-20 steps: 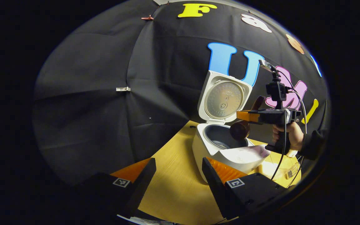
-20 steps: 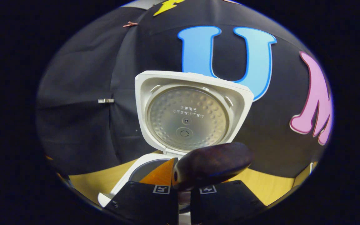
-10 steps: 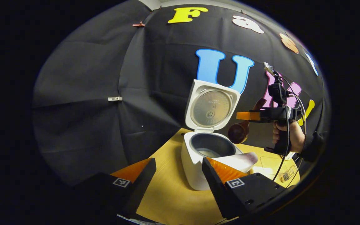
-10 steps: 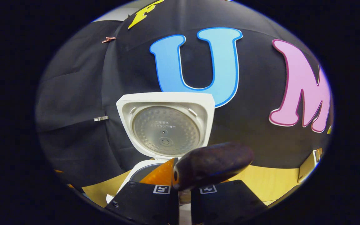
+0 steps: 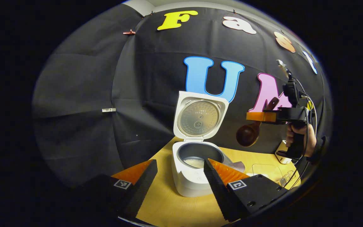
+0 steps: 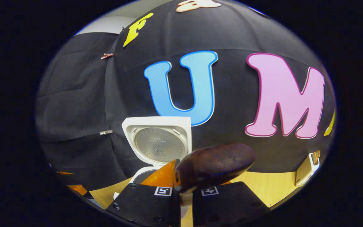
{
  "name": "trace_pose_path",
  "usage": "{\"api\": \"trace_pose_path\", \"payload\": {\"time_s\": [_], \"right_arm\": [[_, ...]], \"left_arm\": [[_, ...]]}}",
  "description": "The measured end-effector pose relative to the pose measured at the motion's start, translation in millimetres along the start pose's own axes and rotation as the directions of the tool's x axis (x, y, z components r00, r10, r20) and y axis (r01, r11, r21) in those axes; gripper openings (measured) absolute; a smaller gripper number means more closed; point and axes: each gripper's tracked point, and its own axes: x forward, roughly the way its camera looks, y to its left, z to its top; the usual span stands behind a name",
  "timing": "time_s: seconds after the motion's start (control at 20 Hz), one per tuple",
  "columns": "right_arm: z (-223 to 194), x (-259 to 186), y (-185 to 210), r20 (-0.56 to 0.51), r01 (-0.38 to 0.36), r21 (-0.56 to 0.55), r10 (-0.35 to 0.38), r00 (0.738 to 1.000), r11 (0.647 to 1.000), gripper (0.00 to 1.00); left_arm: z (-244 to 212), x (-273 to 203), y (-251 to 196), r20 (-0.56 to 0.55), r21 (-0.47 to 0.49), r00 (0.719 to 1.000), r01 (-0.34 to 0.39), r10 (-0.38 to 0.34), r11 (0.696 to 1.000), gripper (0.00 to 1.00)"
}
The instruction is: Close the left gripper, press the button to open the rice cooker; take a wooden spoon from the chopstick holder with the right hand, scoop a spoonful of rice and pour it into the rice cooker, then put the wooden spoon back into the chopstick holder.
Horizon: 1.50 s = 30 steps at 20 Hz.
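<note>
Wooden spoon [image 6: 214, 165], dark with a rounded bowl, sits pinched in the right gripper [image 6: 184, 197] jaws. The white rice cooker [image 5: 189, 176] stands open on the pale wooden bench [image 5: 175, 205], its dimpled metal lid plate upright. The left gripper [image 5: 178, 179] jaws are spread and empty.

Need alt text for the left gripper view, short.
An open rice cooker with rice in its pot sits on a wooden table, lid up. To its right, the right gripper holds a wooden spoon in the air.
</note>
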Motion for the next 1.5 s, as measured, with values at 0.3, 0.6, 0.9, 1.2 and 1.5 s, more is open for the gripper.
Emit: {"api": "trace_pose_path", "payload": {"time_s": [0.3,0.6,0.9,1.2,1.5], "right_arm": [[6,-54,-88,0.006,0.099,0.047,-0.099,0.995,0.994,0.07],[-5,-123,-211,0.003,0.310,0.113,-0.312,0.950,0.944,0.07],[-43,-205,-317,-0.059,0.491,0.205,-0.490,0.870,0.847,0.07],[-100,-257,-370,-0.139,0.587,0.261,-0.572,0.808,0.766,0.07],[-180,-270,-377,-0.256,0.596,0.297,-0.539,0.802,0.746,0.07]], "left_arm": [[16,14,-26,0.004,-0.022,1.000,0.013,-0.013,1.000,0.96],[22,25,-75,-0.012,-0.092,0.997,0.071,-0.072,0.993,0.96],[19,27,-110,-0.037,-0.032,0.994,0.097,-0.099,0.995,0.96],[12,27,-140,-0.068,-0.026,0.992,0.105,-0.107,0.994,0.96],[12,24,-146,-0.072,-0.042,0.996,0.041,-0.044,0.998,0.96]]}}
